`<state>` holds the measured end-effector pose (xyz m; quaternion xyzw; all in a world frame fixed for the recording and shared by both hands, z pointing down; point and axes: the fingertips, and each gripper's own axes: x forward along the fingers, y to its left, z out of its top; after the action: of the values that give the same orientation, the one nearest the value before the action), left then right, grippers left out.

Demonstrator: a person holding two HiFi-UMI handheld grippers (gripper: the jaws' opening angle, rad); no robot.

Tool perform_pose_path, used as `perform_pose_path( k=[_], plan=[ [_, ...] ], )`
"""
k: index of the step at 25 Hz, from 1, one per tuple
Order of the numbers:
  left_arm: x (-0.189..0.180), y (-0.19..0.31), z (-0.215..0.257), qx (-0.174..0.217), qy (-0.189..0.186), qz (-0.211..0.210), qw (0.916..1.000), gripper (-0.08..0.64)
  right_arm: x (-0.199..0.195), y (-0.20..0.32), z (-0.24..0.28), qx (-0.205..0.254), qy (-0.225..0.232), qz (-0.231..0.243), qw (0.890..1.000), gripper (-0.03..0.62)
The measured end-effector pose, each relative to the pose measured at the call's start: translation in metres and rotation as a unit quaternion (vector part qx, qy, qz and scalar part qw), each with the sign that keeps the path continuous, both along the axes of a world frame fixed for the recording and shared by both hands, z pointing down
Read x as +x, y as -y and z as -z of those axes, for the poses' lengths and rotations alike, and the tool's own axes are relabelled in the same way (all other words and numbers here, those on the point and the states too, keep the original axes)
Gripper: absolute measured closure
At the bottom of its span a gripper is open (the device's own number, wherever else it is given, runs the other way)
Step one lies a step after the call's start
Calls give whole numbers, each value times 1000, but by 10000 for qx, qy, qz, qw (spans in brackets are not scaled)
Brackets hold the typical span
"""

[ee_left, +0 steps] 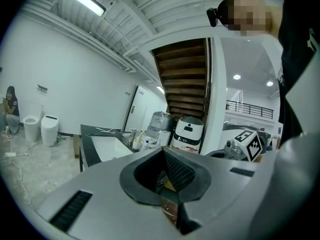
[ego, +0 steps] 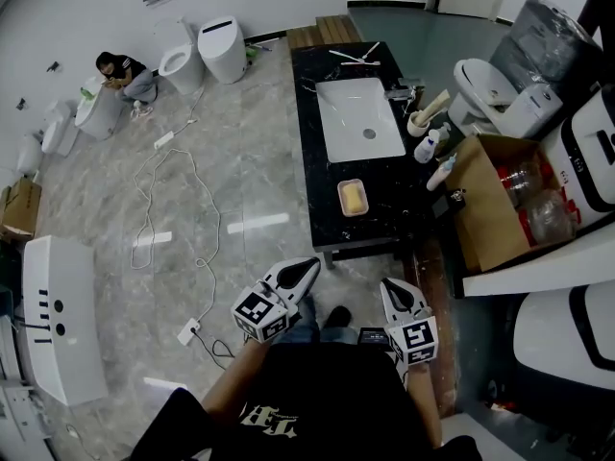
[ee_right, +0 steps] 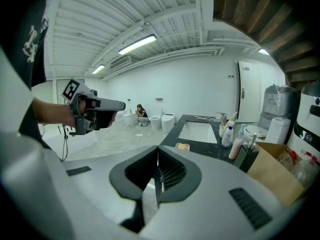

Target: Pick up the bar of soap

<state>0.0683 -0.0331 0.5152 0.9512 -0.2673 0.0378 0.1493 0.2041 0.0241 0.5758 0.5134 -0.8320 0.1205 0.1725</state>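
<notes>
Head view, closest to me: both claws are held out in front of my dark shirt, over the marble floor and short of the bench. My left claw points up and to the right towards the bench's near end; in the left gripper view its jaws are clenched with nothing between them. My right claw sits just to the right of it, and in the right gripper view its ribbed pads are pressed together, empty as well. The two claws are near each other but apart.

A white cable snakes over the floor to my left, ending in a power strip.

The bar of soap is yellow and lies in a pale dish on the black bench, towards its near end, well apart from both claws. The right gripper view shows it just beyond my clenched jaws, on the near corner of the bench.

Past the dish, a white basin is set into the bench top. Bottles stand at the bench's right edge, next to an open cardboard box.

Far back on the left, a person crouches among white toilets.
</notes>
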Motion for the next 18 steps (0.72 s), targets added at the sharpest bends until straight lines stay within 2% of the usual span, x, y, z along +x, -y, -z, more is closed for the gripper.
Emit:
perform_pose_path(
  k=[8,18],
  plan=[
    [4,16,-2,-70,-88,30,9999,552,9,19,-4,-101,-62,2,9999,583],
    [-12,51,-2,-86,-184,132,9997,552,-17,56,-8,-191,-87,210,9996,583]
  ],
)
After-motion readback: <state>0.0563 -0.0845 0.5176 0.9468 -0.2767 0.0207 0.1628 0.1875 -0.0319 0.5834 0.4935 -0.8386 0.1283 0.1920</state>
